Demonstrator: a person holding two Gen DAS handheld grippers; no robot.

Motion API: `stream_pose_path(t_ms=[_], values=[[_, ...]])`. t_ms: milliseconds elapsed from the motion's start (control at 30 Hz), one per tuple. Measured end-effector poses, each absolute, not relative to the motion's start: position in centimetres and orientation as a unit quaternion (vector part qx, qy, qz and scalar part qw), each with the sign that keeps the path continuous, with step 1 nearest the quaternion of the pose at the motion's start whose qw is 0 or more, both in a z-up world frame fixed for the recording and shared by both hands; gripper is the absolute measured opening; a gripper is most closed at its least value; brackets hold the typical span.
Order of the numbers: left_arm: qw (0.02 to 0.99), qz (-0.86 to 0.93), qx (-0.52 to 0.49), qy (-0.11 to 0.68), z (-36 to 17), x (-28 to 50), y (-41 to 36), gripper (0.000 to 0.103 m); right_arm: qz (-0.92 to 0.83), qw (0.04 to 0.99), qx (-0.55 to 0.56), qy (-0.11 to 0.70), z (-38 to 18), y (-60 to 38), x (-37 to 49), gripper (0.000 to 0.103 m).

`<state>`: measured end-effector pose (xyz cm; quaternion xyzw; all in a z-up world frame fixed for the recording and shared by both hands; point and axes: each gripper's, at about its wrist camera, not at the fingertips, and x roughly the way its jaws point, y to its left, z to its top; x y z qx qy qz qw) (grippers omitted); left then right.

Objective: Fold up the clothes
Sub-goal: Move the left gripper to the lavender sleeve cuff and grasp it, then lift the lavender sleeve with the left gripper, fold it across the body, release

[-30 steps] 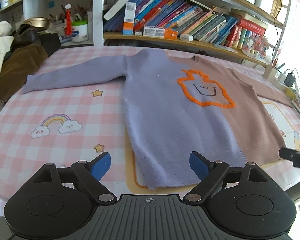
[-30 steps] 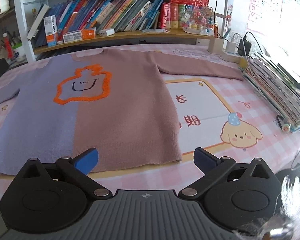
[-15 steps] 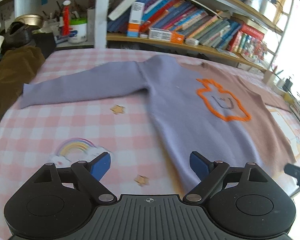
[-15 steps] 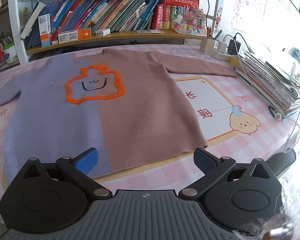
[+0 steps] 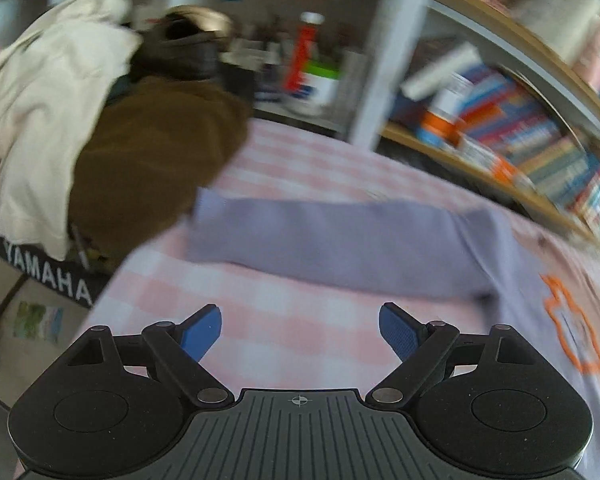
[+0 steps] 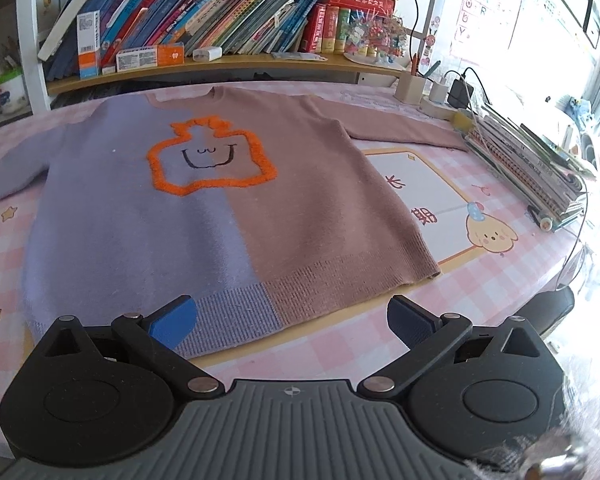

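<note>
Right now my sweater (image 6: pixel 204 216) lies flat, face up on the table (image 6: pixel 496 280), which has a pink check cloth: left half lilac, right half dusty pink, w/ an orange fuzzy outline (image 6: pixel 210 160) around a smiley at the chest and a ribbed hem nearest me. Both sleeves are spread out sideways. My right gripper (image 6: pixel 292 324) hovers over the hem, jaws wide, holding nothing; its left pad overlaps the lilac rib. My left gripper (image 5: pixel 300 332) hangs over bare check cloth just short of the lilac sleeve (image 5: pixel 340 248), jaws wide too, empty.

Near the sleeve's cuff sits a heap of brown cloth (image 5: pixel 144 160) and a cream garment (image 5: pixel 48 92). Left view is motion-blurred. Only the right view shows the pink sleeve running toward a stack of magazines (image 6: pixel 528 160) and the bookshelf (image 6: pixel 220 62) behind.
</note>
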<state>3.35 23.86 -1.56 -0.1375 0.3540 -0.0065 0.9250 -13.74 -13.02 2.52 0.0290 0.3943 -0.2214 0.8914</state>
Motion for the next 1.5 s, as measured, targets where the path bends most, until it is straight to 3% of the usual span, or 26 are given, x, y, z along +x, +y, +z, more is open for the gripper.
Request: stream_pose_path(t_ms=[400,467,533,600,1033,1067,1133,1200,1500], values=[[0.917,0.056,-0.232,0.320,-4.2,7.4,27.8,0.085,-0.249,0.877,-0.007,0.410,3.0,-12.6,-14.2,0.103],[0.915,0.061,-0.245,0.315,-4.4,8.0,27.8,0.074,-0.255,0.874,-0.006,0.414,3.0,-12.8,-14.4,0.103],[0.913,0.063,-0.256,0.312,-4.6,8.8,27.7,0.052,-0.262,0.870,-0.004,0.418,3.0,-12.9,-14.7,0.103],[0.910,0.059,-0.267,0.312,-4.8,9.6,27.4,0.045,-0.268,0.867,-0.001,0.421,2.9,-13.1,-14.8,0.103],[0.892,0.023,-0.312,0.326,-5.1,11.2,24.3,0.041,-0.268,0.867,0.001,0.419,2.9,-13.0,-14.9,0.103],[0.892,0.025,-0.314,0.325,-5.2,11.3,24.5,0.038,-0.267,0.868,0.000,0.419,2.9,-12.9,-14.8,0.103],[0.886,0.038,-0.327,0.327,-5.5,11.4,25.4,0.014,-0.263,0.870,-0.003,0.417,2.9,-12.8,-14.7,0.103],[0.879,0.047,-0.342,0.329,-5.9,11.5,26.2,0.004,-0.259,0.872,-0.005,0.415,3.0,-12.8,-14.6,0.103],[0.888,0.020,-0.353,0.295,-3.6,10.9,25.4,0.003,-0.255,0.881,0.000,0.399,3.2,-14.0,-13.6,0.103]])
